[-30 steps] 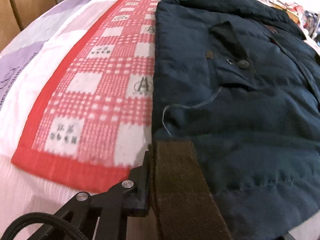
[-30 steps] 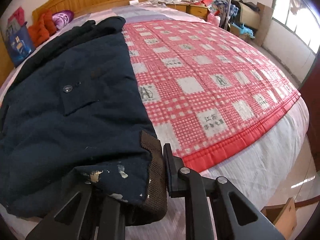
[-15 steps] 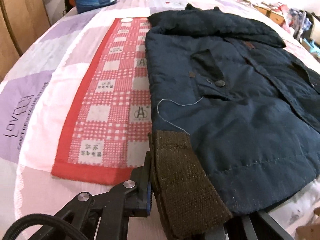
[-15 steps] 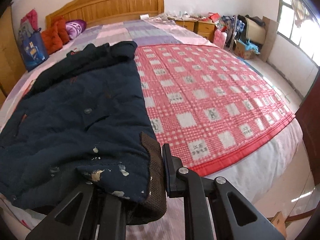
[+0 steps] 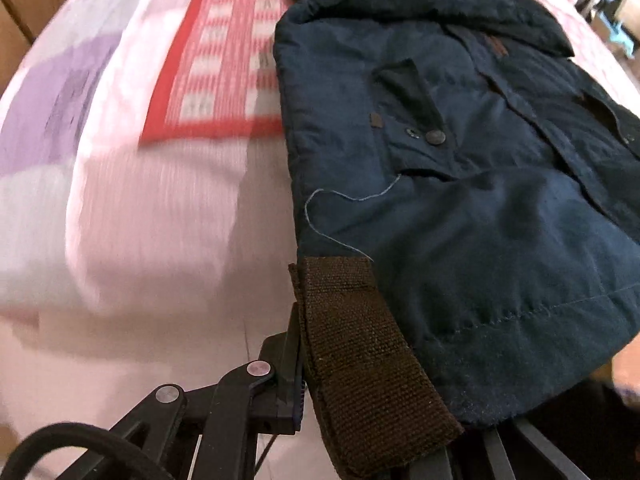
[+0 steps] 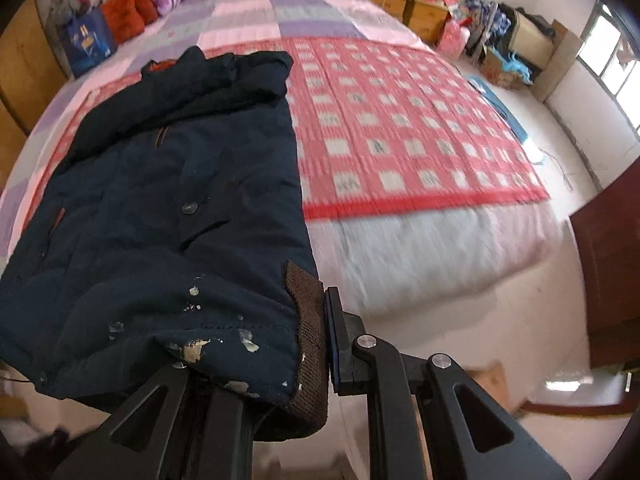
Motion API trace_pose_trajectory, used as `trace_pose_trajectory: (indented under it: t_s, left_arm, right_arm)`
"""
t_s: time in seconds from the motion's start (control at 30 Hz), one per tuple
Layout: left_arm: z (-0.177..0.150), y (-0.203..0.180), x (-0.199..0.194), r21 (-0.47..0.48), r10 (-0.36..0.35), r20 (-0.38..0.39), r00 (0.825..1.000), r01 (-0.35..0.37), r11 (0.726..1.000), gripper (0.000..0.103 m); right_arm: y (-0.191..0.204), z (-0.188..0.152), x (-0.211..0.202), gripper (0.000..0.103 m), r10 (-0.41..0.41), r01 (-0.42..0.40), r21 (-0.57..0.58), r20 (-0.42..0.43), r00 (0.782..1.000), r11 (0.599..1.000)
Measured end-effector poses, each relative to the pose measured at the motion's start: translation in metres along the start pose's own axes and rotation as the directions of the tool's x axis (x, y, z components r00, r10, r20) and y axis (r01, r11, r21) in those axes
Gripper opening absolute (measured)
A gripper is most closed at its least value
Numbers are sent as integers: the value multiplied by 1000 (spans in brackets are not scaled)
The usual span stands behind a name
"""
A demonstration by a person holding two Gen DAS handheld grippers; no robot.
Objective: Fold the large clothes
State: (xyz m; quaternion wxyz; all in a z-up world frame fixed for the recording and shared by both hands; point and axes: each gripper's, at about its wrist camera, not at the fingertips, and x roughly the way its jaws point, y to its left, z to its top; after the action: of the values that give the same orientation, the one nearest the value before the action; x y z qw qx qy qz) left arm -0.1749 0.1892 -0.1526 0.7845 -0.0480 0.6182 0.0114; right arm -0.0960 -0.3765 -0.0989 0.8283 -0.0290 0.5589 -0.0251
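Left wrist: gripper (image 5: 340, 364) clamped on jacket (image 5: 460, 184) hem cuff, right gripper (image 6: 316, 344) likewise; hem now lifted off the bed (image 6: 400, 232), collar end resting on the red mat (image 6: 400, 128). Ready for folding forward.

Daylight fills the room, entering through the window (image 6: 612, 60) far to the right of the right gripper; its panes are blown out to white. The pale floor (image 6: 560, 344) beside that gripper carries a bright glare patch. Both fisheye views bend straight lines strongly toward the edges, and the right wrist view has dark vignetted corners. Motion blur smears the red checked blanket (image 6: 400, 136) and the pink bedspread (image 5: 152, 216), most heavily to the left of the left gripper. The navy jacket (image 5: 460, 184), close ahead of each gripper, stays fairly sharp but reads dark, with soft shading in its folds and no hard shadows.
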Motion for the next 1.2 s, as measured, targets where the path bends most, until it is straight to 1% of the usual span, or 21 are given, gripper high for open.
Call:
trace_pose_trajectory:
  t_s: [0.07,0.1,0.17,0.2,0.27,0.37,0.43,0.47,0.53,0.57,0.6,0.63,0.7,0.73,0.77,0.83,0.9,0.97,1.1,1.17,1.2]
  left_arm:
    - [-4,-3,-14,-4,-3,-34,999,3,1000,13]
    - [-1,-4,-18,9,0,-40,999,0,1000,14]
    - [17,-5,-22,39,7,-20,1000,-6,999,14]
    - [31,-3,-22,46,8,3,1000,-9,999,14]
    - [66,3,-22,52,9,66,998,-13,999,14]
    - [123,12,-21,56,9,163,987,-18,998,14]
    - [181,20,-17,47,9,234,972,-21,999,14]
    - [200,22,-16,35,8,255,967,-17,999,14]
    - [261,32,-5,-3,9,298,954,-9,1000,14]
    - [280,37,0,-15,9,308,951,-5,1000,14]
    - [306,39,11,-28,14,311,950,-6,1000,14]
    - [336,40,26,-27,33,305,952,-26,999,14]
    - [378,41,52,-38,65,265,962,-57,998,14]
    - [401,43,70,-51,74,239,968,-63,997,14]
    - [416,44,85,-56,87,207,975,-77,995,14]
    - [447,48,122,-88,101,146,984,-88,992,14]
    - [459,48,156,-109,125,75,989,-116,987,14]
    - [468,51,192,-145,136,19,991,-131,981,15]
    - [477,51,243,-161,125,-43,991,-131,978,19]
    - [478,50,260,-159,128,-56,990,-135,978,23]
    - [478,51,267,-166,118,-59,991,-126,978,23]
  right_arm:
    - [-6,-2,-24,14,-15,15,0,-24,1000,1000]
    - [-8,1,-34,14,-17,17,1,-27,999,1000]
    - [-8,12,-43,14,-17,17,-17,-7,1000,1000]
    - [-5,25,-45,14,-10,10,-32,21,1000,999]
    - [0,50,-45,14,14,-10,-51,76,997,999]
    - [9,103,-35,13,77,-64,-74,188,979,995]
    - [15,145,-22,13,110,-87,-99,256,960,991]
    - [19,168,-14,13,120,-92,-111,286,951,990]
    - [23,215,8,13,136,-104,-116,320,938,988]
    - [26,241,23,13,143,-108,-120,333,932,987]
    - [29,259,35,13,146,-109,-126,340,929,986]
    - [34,282,51,13,149,-110,-130,345,927,985]
    - [43,325,85,13,149,-113,-126,332,931,986]
    - [48,348,108,13,144,-112,-116,312,939,987]
    - [52,367,129,13,145,-121,-99,288,947,988]
    - [59,401,173,13,128,-108,-94,235,963,990]
    - [70,422,218,13,103,-90,-82,166,981,993]
    - [75,433,255,13,84,-78,-70,95,992,995]
    - [81,441,309,14,63,-62,-75,19,998,995]
    - [84,437,327,14,50,-51,-87,-5,999,995]
    - [86,437,335,14,38,-40,-93,-16,999,995]
